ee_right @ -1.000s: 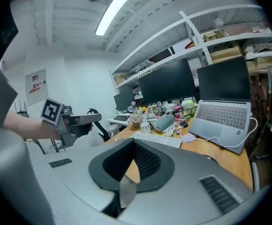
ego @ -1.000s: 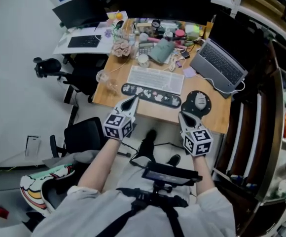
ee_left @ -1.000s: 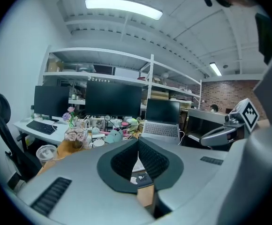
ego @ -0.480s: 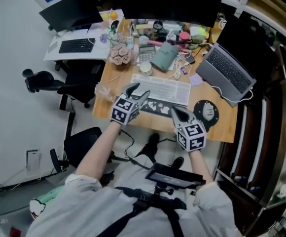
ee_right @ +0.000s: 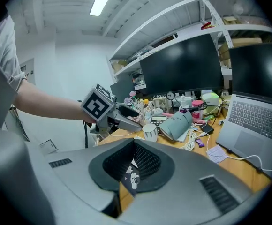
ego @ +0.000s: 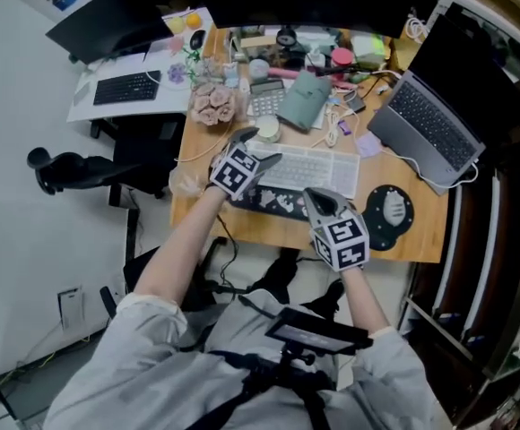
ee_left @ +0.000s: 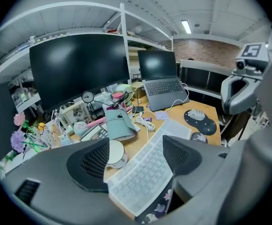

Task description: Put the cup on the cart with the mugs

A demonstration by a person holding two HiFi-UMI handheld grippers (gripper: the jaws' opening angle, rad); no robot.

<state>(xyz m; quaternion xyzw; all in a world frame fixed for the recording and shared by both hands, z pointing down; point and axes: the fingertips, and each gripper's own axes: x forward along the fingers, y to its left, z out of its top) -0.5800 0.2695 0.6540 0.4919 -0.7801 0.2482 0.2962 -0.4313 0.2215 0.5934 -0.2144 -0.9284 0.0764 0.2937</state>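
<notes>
A small white cup [ego: 266,131] stands on the wooden desk [ego: 197,206] just beyond the left end of the white keyboard [ego: 309,167]. My left gripper [ego: 258,147] hovers over that end of the keyboard, a little short of the cup [ee_left: 115,153]. It is open, its jaws have just been opening, and nothing is between them. My right gripper [ego: 314,197] is over the desk's front edge by the patterned wrist rest [ego: 273,201]. Its pads meet at the tips, shut on nothing. In the right gripper view the cup [ee_right: 149,131] stands ahead, beside the left gripper [ee_right: 137,119].
Behind the cup lie a calculator [ego: 266,97], a grey pouch [ego: 303,97] and cluttered small items under a dark monitor [ee_left: 79,69]. An open laptop [ego: 430,133] and a mouse on its round pad [ego: 390,211] sit at the right. An office chair [ego: 72,168] stands left of the desk.
Both grippers moved forward from in front of the desk to over its front part. The left one went further, toward the cup, and its jaws went from shut to open.
</notes>
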